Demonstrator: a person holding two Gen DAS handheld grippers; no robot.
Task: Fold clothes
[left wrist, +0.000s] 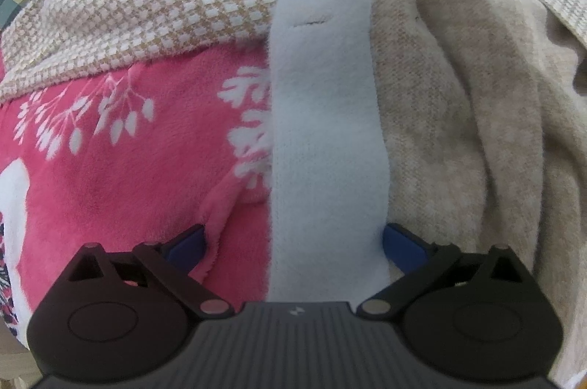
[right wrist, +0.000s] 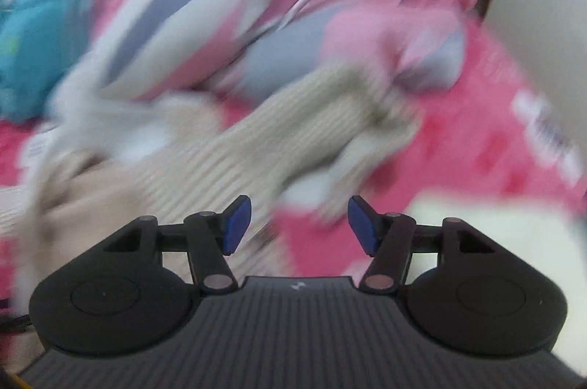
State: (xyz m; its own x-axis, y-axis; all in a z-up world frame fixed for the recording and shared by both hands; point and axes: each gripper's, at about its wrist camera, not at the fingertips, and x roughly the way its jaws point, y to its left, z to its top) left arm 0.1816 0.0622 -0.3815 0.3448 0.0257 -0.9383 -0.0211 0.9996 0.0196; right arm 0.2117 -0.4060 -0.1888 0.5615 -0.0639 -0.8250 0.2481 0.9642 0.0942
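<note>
No writing is readable. The left gripper [left wrist: 293, 242] has its jaws wide, a white band [left wrist: 326, 117] of the beige cardigan [left wrist: 440, 117] between them mid-frame on the pink blanket [left wrist: 110, 176]. The right gripper [right wrist: 299, 224] has its jaws half open, empty.

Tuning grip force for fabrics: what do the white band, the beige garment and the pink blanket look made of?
White band: plush, fleece-like, short fuzzy nap, matte.
Beige garment: fine knit, probably wool or a blend; tiny loop texture, soft folds.
Pink blanket: fleece or coral velvet by its look; dense pile, printed white leaves.
Fibre content cannot be told.
</note>
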